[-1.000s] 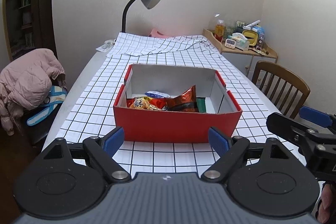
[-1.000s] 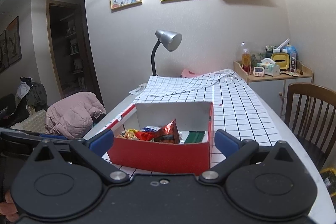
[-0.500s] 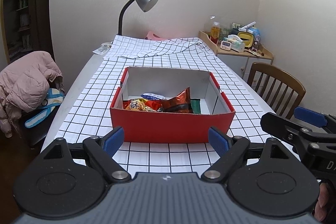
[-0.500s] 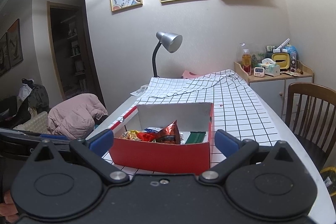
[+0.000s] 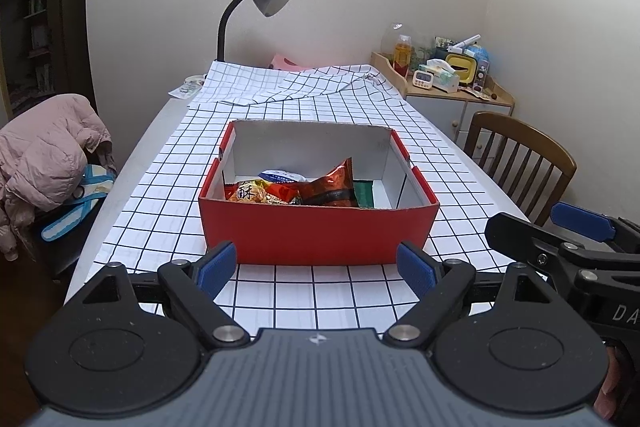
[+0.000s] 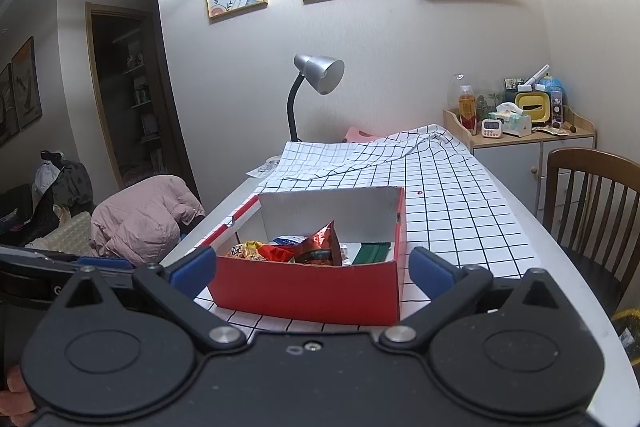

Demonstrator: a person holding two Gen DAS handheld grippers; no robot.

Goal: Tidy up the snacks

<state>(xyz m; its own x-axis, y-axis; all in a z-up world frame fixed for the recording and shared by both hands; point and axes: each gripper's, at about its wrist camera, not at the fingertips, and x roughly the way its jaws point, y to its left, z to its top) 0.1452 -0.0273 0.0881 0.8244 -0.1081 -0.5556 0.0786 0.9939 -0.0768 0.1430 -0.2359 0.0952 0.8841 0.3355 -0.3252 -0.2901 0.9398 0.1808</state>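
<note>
Crinkly foil snack packets (image 5: 296,187) lie inside the open red cardboard box (image 5: 316,231) on the black-gridded white tablecloth (image 5: 320,291), just beyond both sets of jaws. The left gripper (image 5: 316,269) and right gripper (image 6: 312,269) hover spread wide, empty.

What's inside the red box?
The red box holds snack packets: a shiny red bag, a yellow-orange packet, a blue-white one, a green one. Anything underneath is hidden.
</note>
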